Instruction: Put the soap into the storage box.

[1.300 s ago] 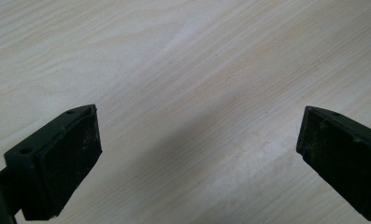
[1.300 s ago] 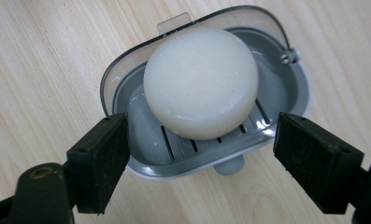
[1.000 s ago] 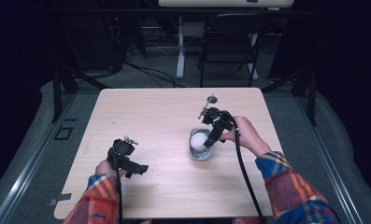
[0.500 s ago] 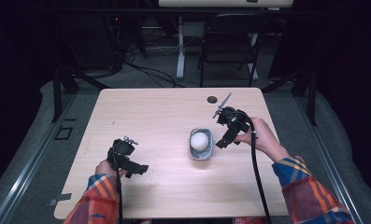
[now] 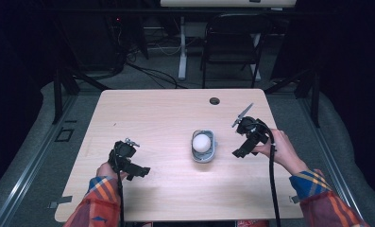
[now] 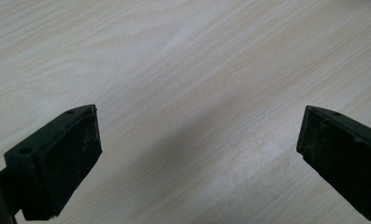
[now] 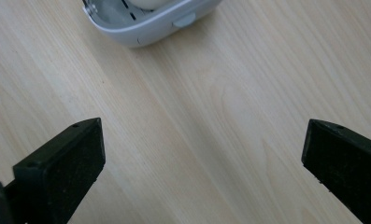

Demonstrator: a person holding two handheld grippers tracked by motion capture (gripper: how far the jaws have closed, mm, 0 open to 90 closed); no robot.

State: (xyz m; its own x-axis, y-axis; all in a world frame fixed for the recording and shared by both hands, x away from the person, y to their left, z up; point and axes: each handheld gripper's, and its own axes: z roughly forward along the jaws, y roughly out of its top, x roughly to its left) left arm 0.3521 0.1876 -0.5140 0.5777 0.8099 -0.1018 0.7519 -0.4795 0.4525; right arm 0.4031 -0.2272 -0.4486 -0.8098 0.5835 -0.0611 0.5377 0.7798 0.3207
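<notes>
A white egg [image 5: 201,141] sits in a small grey holder [image 5: 204,154] near the middle of the table [image 5: 166,118], and the right gripper [image 5: 242,137] is at about three o'clock from it, near but clear of it, jaws spread wide with nothing between them. In the right gripper view those jaws frame bare wood, with the holder's rim [image 7: 150,28] at twelve o'clock and apart from both pads. The jaws have just been opening, and no thing lies between them. The left gripper [image 5: 133,166] hangs at about eight o'clock from the holder, well apart, its jaws also wide over bare wood. The egg is probably light, smooth and rounded, so it would likely slip under a hard pinch and may crack if real; a soft grip across its widest part, from above, looks safest. The holder seems a stiff, light plastic shell that could skid on the wood; taking it across its narrow sides, or by the small tab [image 7: 184,19] on its wall, would steady it. A dark cable hole [image 5: 214,100] sits at twelve o'clock from the holder.
</notes>
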